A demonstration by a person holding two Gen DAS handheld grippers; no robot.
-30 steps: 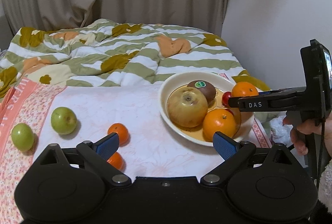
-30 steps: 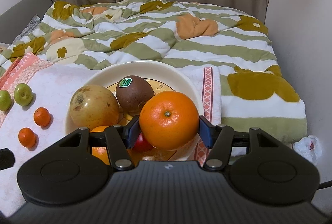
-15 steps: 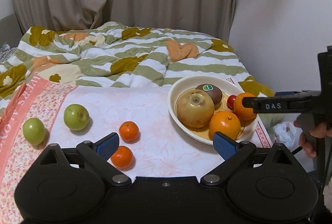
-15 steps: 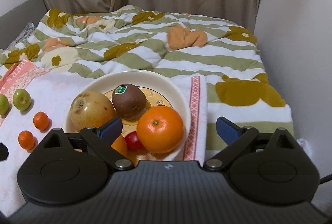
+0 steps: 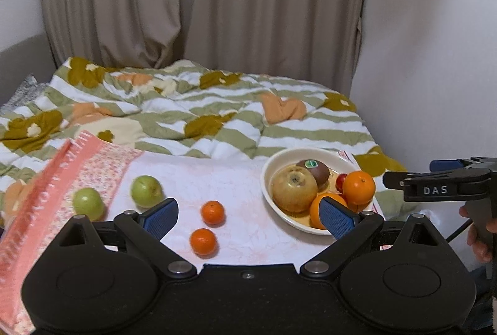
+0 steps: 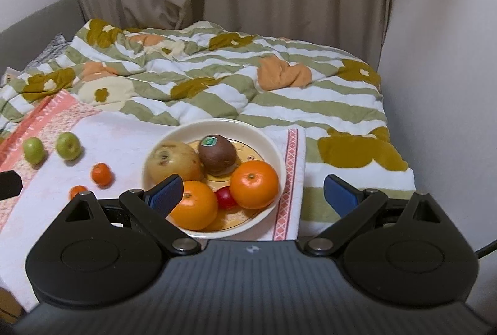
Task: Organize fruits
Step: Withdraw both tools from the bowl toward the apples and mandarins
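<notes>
Now the right claw (image 6: 251, 192) stands wide apart above the near edge of the plate (image 6: 273, 145), nothing between its blue pads. On the plate lie a yellowish pear (image 6: 172, 162), a kiwi (image 6: 217, 153) with a green sticker, two oranges (image 6: 254, 184) and a small red fruit (image 6: 225, 197) tucked between them. The left claw (image 5: 248, 215) is likewise spread wide and empty, over the white towel (image 5: 242, 179) on the bed. Out on that towel sit two mandarins (image 5: 212, 212) close together and, farther left, two green apples (image 5: 146, 190), all well apart from the plate
</notes>
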